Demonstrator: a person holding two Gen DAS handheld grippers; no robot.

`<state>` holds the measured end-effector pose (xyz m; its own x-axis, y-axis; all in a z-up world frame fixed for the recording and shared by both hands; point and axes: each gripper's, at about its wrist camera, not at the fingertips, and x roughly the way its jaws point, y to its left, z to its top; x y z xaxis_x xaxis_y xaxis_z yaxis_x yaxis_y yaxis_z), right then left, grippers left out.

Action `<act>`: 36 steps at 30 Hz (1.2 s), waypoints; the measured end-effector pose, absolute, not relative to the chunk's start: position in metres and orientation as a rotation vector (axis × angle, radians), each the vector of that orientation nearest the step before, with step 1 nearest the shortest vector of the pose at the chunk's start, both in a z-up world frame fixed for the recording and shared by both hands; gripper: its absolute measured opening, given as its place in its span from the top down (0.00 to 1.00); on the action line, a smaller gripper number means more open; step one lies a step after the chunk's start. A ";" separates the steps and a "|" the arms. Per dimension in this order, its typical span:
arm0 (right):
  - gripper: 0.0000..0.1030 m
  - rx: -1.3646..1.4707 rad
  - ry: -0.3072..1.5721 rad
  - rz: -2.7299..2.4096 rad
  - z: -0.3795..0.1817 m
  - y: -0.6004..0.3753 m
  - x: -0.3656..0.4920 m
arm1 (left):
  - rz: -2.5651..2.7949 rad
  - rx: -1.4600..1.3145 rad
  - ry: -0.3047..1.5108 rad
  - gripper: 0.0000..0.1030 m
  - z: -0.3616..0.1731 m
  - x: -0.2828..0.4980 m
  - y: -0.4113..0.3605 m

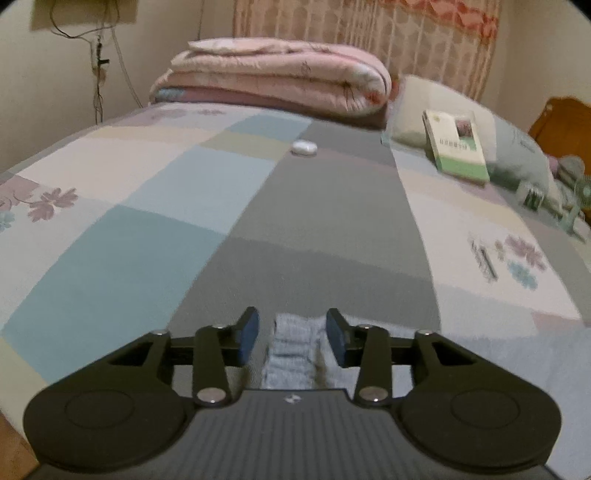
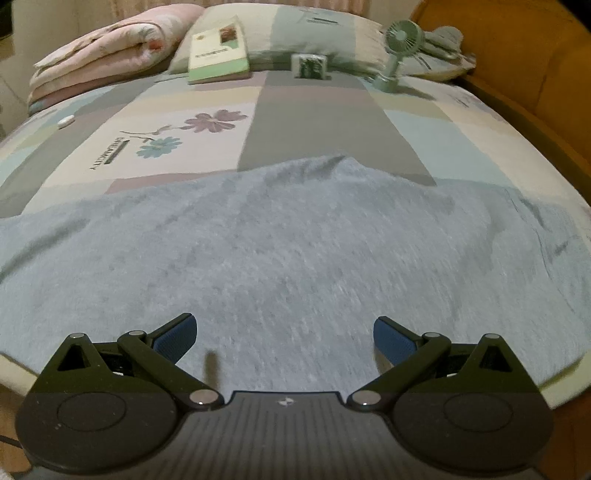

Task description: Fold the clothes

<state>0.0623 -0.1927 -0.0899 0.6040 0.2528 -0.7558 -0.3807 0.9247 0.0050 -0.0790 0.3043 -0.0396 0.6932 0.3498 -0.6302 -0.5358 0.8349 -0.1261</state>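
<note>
A: Where is the garment [image 2: 295, 251] lying?
B: Across the bed [image 2: 317, 122], long axis left to right. Right fingers [image 2: 285, 341] are hovering spread above its near edge; left fingers [image 1: 291, 338] are bracketing a bunched fold, not pinching.

Left wrist view: mounted low behind the left gripper [image 1: 291, 338], angled down across the bed [image 1: 110, 258], facing the folded quilt [image 1: 273, 79] and curtain [image 1: 369, 33] at the far side. Right wrist view: mounted likewise behind the right gripper [image 2: 285, 341], close over the grey garment [image 2: 295, 251], facing the pillow [image 2: 295, 33] and wooden headboard [image 2: 517, 55]. Shared by both: book [image 1: 458, 147], quilt, small white case [image 1: 304, 147], green fan [image 1: 576, 206], patchwork bedcover.
</note>
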 end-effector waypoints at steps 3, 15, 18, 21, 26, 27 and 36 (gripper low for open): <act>0.00 -0.194 0.813 0.464 -0.079 -0.180 0.061 | 0.419 -0.284 0.652 0.55 -0.031 -0.086 0.287; 0.00 -0.449 0.820 0.803 -0.109 -0.102 0.049 | 0.080 -0.036 0.887 0.46 -0.081 -0.091 0.178; 0.00 -0.414 0.829 0.801 -0.119 -0.122 0.047 | 0.078 -0.044 0.893 0.43 -0.075 -0.096 0.181; 0.00 -0.395 0.837 0.763 -0.114 -0.131 0.049 | 0.080 -0.032 0.847 0.43 -0.056 -0.087 0.182; 0.00 -0.369 0.809 0.717 -0.107 -0.135 0.052 | 0.017 -0.071 0.781 0.40 -0.044 -0.042 0.167; 0.00 -0.361 0.805 0.709 -0.107 -0.136 0.054 | 0.015 -0.065 0.783 0.40 -0.048 -0.033 0.162; 0.00 -0.323 0.822 0.623 -0.125 -0.166 0.065 | 0.201 -0.134 0.818 0.37 -0.087 -0.003 0.174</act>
<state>0.0648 -0.1660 -0.1252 0.5182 0.3887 -0.7619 -0.6288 0.7769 -0.0313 -0.0029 0.1743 -0.0871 0.6662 0.1262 -0.7350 -0.2295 0.9724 -0.0410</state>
